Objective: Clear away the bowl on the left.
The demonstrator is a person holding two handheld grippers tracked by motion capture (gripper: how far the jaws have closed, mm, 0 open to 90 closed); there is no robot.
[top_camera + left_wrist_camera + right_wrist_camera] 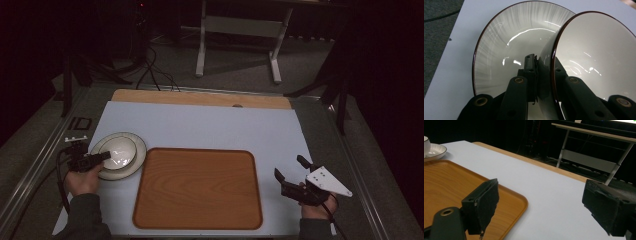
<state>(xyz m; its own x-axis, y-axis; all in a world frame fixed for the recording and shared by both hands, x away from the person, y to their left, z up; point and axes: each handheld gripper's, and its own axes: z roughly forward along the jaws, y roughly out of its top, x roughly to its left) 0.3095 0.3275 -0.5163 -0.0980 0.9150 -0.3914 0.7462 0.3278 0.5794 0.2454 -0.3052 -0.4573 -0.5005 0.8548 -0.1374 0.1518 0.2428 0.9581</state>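
A white bowl (120, 149) with a dark rim sits in a white ribbed plate (137, 161) at the left of the pale mat. My left gripper (105, 156) is shut on the bowl's near rim. In the left gripper view the bowl (596, 55) has its wall pinched between the jaws of the left gripper (541, 68), and the plate (504, 47) lies beneath. My right gripper (289, 166) hovers open and holds nothing, just right of the wooden tray (197, 187). In the right gripper view the right gripper (540, 205) has its jaws wide apart over the tray's corner (451, 182).
The pale mat (210, 125) covers a wooden tabletop whose far edge (200, 97) shows. Beyond it stands a white table frame (240, 30) on dark floor with cables (152, 70). The plate (435, 151) and the bowl (426, 145) lie far left in the right gripper view.
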